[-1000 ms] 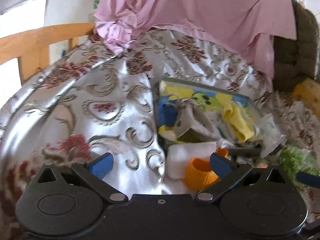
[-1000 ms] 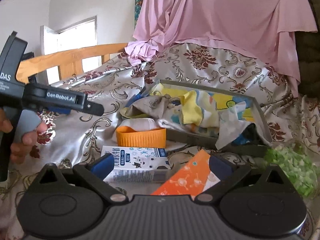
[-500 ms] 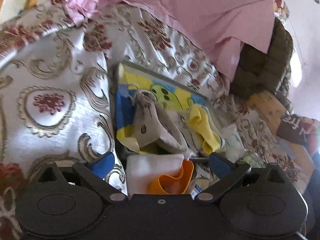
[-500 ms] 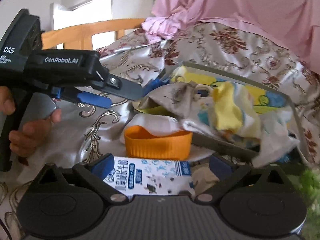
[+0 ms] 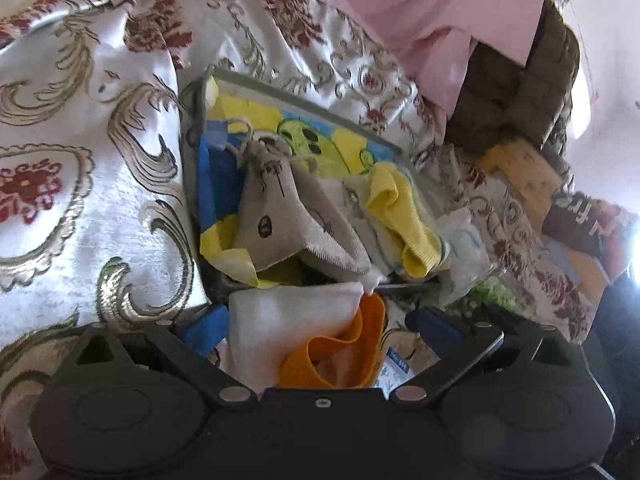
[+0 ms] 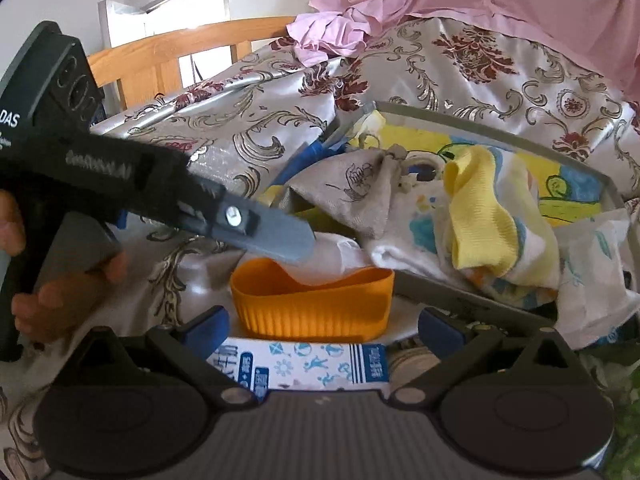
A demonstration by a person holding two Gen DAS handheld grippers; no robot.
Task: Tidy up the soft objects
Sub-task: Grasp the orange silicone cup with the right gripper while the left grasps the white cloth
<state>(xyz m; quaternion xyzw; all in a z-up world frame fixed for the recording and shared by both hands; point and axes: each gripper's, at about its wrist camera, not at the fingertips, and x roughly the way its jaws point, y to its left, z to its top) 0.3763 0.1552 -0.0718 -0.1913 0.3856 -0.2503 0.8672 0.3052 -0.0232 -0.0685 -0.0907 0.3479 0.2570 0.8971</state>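
Tray [image 6: 472,118] at 12 o'clock part-filled with cloths; towel [image 5: 288,320], band [image 6: 312,308] still outside; both tools [image 5: 316,328] [image 6: 324,326] wide open, empty

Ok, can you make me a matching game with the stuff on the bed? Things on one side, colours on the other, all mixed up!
Things:
1. cup
2. pouch
3. carton
4. sheet

Colours:
A. pink
B. blue and white
C. orange
D. grey-beige

Pairs: 1-C, 2-D, 3-B, 4-A
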